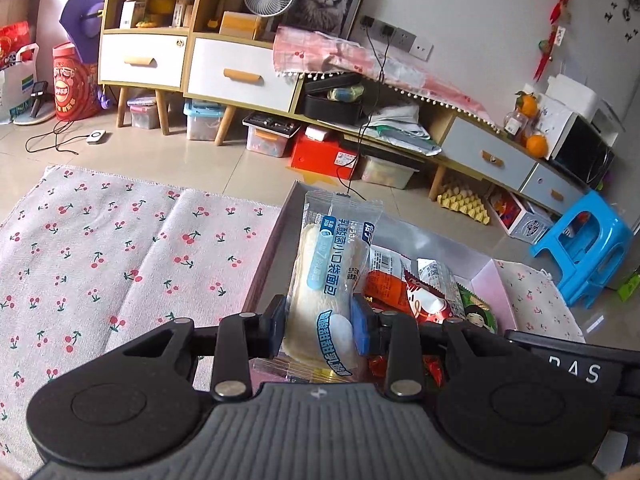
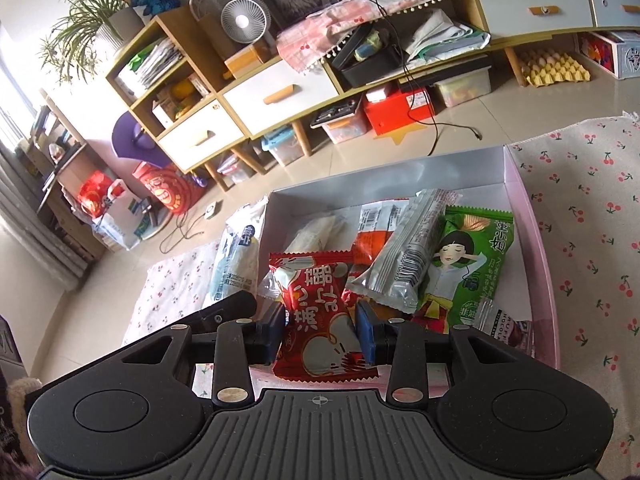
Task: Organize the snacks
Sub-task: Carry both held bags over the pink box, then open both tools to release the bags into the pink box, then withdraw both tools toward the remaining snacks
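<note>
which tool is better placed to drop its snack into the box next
Right, probably. The right tool grips the red snack packet over the box, while the left tool holds its bread packet at the box's edge.

The bread packet hides the box's left floor; the chocolate bar at its right wall lies half behind the right claw.

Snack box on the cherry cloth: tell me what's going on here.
A person is sorting snacks with two handheld grippers. The left gripper is shut on a clear-wrapped bread bun; the right gripper is shut on a red snack packet. Both are at the pink box, which holds a green packet and a silver packet.
</note>
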A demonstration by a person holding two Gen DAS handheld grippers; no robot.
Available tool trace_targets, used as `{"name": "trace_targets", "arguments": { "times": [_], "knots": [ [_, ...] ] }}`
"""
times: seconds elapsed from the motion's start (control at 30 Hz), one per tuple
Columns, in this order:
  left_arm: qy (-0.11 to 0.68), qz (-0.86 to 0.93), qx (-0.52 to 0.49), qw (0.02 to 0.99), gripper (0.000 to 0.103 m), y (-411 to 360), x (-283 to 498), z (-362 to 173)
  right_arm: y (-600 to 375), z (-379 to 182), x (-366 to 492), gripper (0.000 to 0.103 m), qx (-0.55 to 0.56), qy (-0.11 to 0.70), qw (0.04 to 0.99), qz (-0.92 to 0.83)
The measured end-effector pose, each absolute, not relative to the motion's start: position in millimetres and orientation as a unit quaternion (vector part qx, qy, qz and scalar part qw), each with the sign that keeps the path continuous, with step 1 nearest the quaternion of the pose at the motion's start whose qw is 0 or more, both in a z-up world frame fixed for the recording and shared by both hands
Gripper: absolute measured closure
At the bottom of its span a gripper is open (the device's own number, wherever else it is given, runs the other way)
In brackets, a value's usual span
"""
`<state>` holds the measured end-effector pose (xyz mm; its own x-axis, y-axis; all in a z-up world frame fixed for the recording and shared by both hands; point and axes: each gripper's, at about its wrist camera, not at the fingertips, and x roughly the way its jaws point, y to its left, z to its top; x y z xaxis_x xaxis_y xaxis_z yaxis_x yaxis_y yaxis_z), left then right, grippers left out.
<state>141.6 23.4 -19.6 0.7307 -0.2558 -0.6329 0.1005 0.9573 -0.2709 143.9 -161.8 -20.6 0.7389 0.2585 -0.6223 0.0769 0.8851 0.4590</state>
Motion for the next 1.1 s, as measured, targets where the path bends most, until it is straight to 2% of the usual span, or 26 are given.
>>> {"name": "trace_targets", "arguments": {
  "times": [0.13, 0.6, 0.8, 1.1],
  "knots": [
    [0.358, -0.098, -0.109, 0.922, 0.071, 27, 143, -24, -165, -26, 147, 0.063, 0.242, 0.358, 0.901, 0.044],
    [0.363, -0.1, -0.079, 0.923, 0.055, 20, 137, -20, -169, -22, 142, 0.055, 0.241, 0.36, 0.9, 0.037],
    [0.362, -0.103, -0.059, 0.925, 0.048, 19, 131, -13, -168, -11, 134, 0.049, 0.227, 0.355, 0.906, 0.052],
    [0.36, -0.122, -0.015, 0.925, 0.034, 17, 115, -6, -173, -2, 116, 0.035, 0.21, 0.355, 0.909, 0.056]
  ]
}}
